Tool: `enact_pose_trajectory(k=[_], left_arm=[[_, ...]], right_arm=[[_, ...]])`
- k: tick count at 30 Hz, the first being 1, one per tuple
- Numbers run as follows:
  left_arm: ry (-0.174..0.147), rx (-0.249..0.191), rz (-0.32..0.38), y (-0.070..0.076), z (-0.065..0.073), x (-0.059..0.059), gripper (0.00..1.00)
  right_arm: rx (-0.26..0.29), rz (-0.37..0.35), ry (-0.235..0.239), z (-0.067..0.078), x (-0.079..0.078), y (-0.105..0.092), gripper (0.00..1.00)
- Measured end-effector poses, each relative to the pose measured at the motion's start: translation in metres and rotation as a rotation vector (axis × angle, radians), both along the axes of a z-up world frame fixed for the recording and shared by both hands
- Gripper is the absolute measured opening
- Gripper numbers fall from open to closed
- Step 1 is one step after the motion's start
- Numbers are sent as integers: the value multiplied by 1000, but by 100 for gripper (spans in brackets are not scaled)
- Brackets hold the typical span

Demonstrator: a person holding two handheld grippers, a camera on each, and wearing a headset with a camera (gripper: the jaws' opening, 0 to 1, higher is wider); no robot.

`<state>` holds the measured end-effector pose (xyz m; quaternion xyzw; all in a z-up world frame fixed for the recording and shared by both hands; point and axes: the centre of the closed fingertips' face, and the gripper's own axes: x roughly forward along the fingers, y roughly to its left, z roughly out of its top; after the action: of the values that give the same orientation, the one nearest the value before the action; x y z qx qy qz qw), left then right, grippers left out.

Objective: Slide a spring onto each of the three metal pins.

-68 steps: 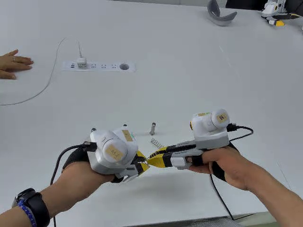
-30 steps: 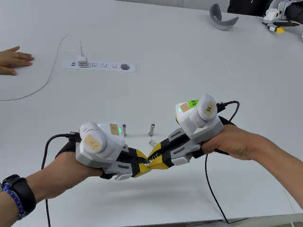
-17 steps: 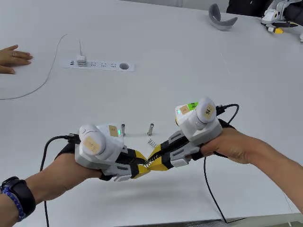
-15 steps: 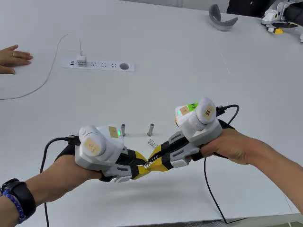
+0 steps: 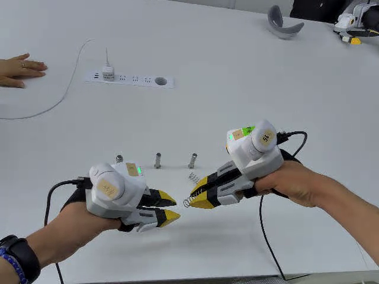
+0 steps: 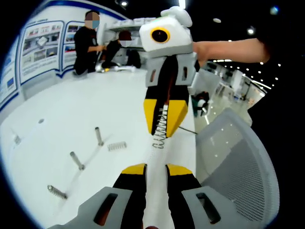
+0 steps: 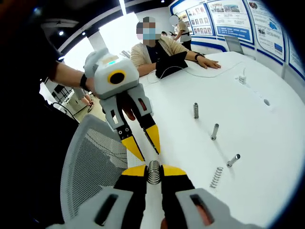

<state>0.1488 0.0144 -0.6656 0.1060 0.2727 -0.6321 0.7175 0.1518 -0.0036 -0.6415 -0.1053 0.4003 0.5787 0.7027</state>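
Note:
Three short metal pins stand in a row on the white table: the left pin [image 5: 119, 158] carries a spring, the middle pin [image 5: 157, 160] and right pin [image 5: 192, 160] are bare. A loose spring [image 5: 193, 177] lies just in front of the right pin. My right gripper [image 5: 195, 197] is shut on another spring [image 5: 188, 202], held in the air with its end sticking out past the tips [image 7: 153, 170]. My left gripper [image 5: 167, 207] faces it a short way off, open, with nothing between its jaws [image 6: 156, 169].
A white power strip [image 5: 129, 79] with a cable lies at the back left, near a person's hand [image 5: 22, 66]. A grey curved object [image 5: 284, 15] sits at the far right. A mesh chair back [image 6: 238, 157] is below the table edge.
The two grippers were tip to tip around the spring. The left gripper has now let go, opened and drawn back to the left; the spring stays in the right gripper.

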Motion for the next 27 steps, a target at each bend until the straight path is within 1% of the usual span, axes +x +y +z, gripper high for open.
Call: enact_pose_trajectory(k=[5, 9, 13, 16, 20, 22, 27], left_arm=[[11, -6, 58, 10, -3, 6, 18], [10, 6, 96, 18, -8, 10, 21], [14, 4, 138, 25, -11, 16, 22], [11, 12, 163, 30, -13, 20, 22], [14, 21, 216, 38, -18, 27, 26], [15, 25, 237, 42, -21, 30, 27], [19, 29, 280, 50, -24, 36, 29]], right_arm=[[-30, -17, -5, -6, 4, -5, 12], [-53, -35, -7, -9, 7, -9, 12], [-75, -25, -13, -14, 7, -11, 12], [-88, -29, -15, -17, 9, -12, 12], [-106, -37, -14, -22, 11, -14, 12], [-127, -36, -12, -27, 12, -17, 12], [-139, -45, -16, -31, 16, -19, 12]])
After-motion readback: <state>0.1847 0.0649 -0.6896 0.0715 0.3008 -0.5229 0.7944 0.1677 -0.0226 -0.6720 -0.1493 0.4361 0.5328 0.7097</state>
